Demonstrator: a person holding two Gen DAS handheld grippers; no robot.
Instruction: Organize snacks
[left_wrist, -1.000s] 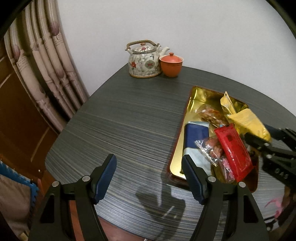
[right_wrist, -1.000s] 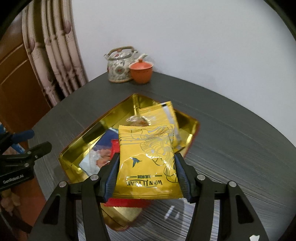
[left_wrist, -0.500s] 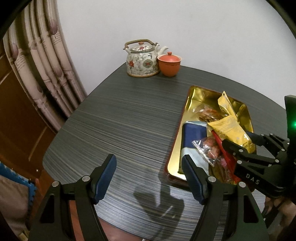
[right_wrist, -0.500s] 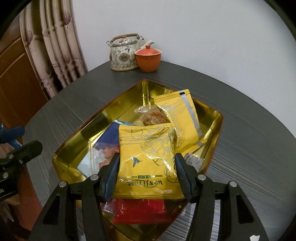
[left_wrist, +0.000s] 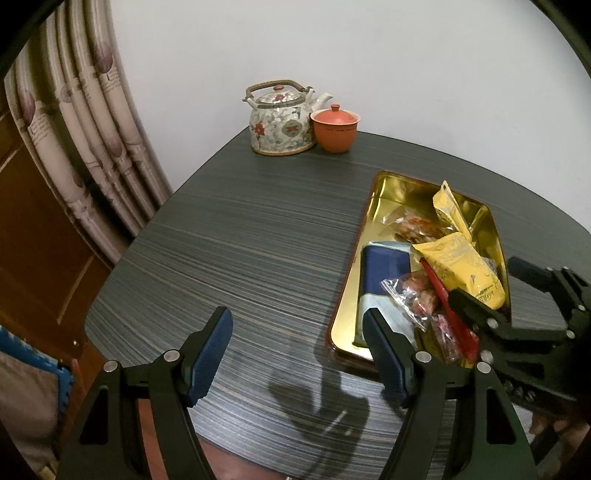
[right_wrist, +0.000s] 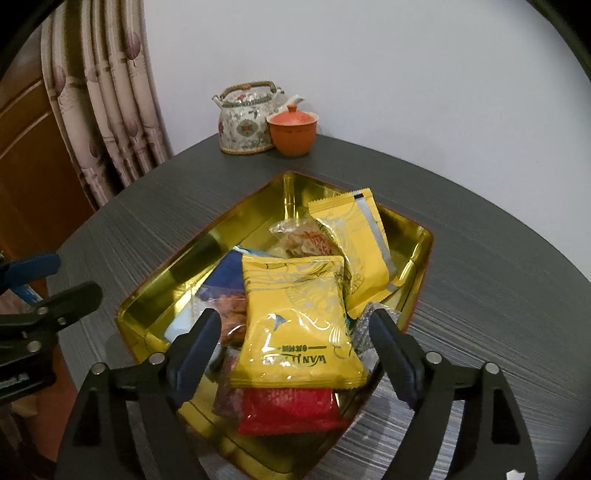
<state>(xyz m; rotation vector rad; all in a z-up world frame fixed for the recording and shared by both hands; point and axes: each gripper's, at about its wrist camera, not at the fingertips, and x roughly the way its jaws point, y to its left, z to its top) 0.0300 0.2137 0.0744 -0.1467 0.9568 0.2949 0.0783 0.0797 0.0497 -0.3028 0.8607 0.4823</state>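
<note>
A gold tray (right_wrist: 155, 295) on the dark table holds several snack packets. A yellow packet (right_wrist: 299, 321) lies on top of a red packet (right_wrist: 288, 410) between the fingers of my right gripper (right_wrist: 295, 339), which is open with gaps on both sides. A second yellow packet (right_wrist: 354, 243), a clear packet of snacks (right_wrist: 303, 240) and a blue packet (right_wrist: 229, 269) lie deeper in the tray. My left gripper (left_wrist: 297, 350) is open and empty over bare table, left of the tray (left_wrist: 388, 192). The right gripper (left_wrist: 517, 314) shows there at the tray's near right.
A floral teapot (left_wrist: 280, 122) and an orange lidded cup (left_wrist: 334, 127) stand at the table's far edge by the white wall. Curtains (left_wrist: 85, 122) and a wooden door hang left. The table's near edge runs below my left gripper.
My right gripper moved forward over the tray and opened, letting go of the yellow packet, which now rests on the red packet. My left gripper barely moved.
</note>
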